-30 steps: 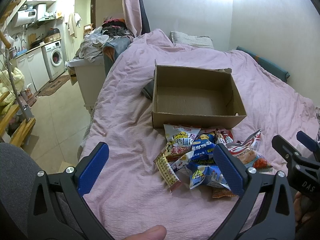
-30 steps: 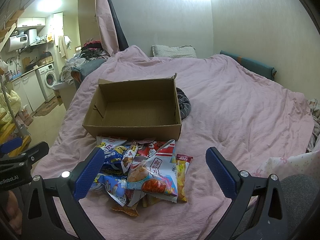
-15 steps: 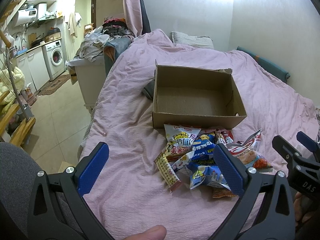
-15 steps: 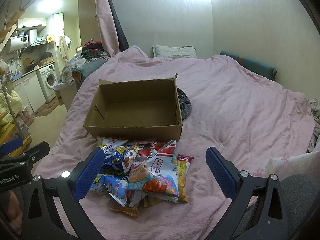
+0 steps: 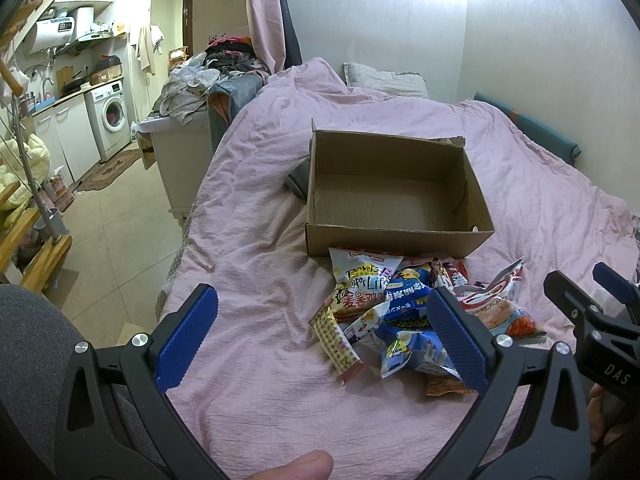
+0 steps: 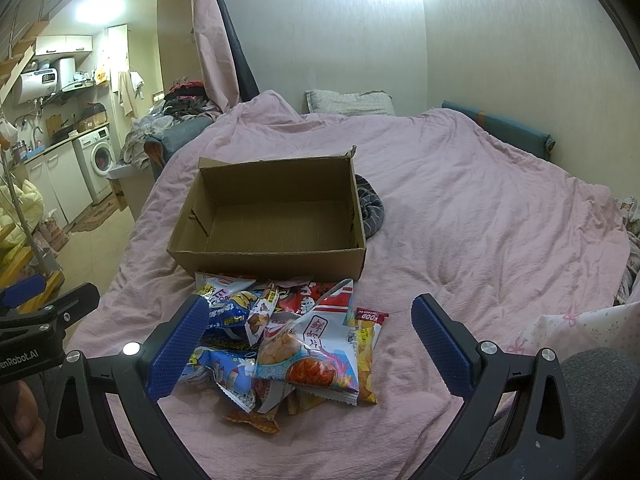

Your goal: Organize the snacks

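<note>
An empty open cardboard box [image 5: 394,236] [image 6: 272,258] sits on the pink bed. A pile of snack packets [image 5: 404,312] [image 6: 288,336] lies just in front of it, with a white and red shrimp-chip bag [image 6: 308,348] on top and a yellow and white bag [image 5: 360,284] at the left. My left gripper [image 5: 320,336] is open and empty, low over the bed, left of the pile. My right gripper [image 6: 308,344] is open and empty, hovering over the near side of the pile.
A dark striped cloth [image 6: 370,208] lies against the box's far right side. The pink duvet [image 6: 480,220] spreads to the right. A pillow [image 6: 348,102] lies at the back wall. The bed's left edge drops to the tiled floor [image 5: 108,220], by a white cabinet [image 5: 180,160].
</note>
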`<state>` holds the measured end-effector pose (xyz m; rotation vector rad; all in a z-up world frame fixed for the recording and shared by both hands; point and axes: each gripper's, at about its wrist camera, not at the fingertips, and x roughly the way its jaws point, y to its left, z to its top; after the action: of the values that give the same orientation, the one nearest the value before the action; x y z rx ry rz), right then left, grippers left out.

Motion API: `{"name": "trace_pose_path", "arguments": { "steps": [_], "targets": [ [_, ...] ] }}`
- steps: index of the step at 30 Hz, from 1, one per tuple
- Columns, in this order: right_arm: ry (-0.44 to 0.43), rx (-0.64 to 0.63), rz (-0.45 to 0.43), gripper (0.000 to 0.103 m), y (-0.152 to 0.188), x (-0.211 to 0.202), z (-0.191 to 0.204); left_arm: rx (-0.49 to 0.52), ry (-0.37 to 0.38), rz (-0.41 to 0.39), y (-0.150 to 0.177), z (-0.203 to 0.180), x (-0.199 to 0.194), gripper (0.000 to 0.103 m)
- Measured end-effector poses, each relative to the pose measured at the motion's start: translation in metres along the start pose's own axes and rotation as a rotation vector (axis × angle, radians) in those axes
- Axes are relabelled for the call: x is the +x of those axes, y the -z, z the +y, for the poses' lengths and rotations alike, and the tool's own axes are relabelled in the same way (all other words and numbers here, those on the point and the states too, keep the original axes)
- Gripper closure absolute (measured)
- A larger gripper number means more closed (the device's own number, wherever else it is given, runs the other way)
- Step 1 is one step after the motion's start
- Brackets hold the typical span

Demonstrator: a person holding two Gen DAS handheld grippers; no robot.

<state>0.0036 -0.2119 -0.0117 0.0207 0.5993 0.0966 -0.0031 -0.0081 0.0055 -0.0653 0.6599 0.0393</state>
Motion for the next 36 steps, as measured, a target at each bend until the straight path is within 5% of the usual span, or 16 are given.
{"name": "trace_pose_path", "arguments": {
  "steps": [36],
  "targets": [
    [-0.02, 0.049, 0.037, 0.0, -0.002, 0.007, -0.009, -0.004, -0.007, 0.004, 0.002, 0.003, 0.001, 0.0]
  ]
}}
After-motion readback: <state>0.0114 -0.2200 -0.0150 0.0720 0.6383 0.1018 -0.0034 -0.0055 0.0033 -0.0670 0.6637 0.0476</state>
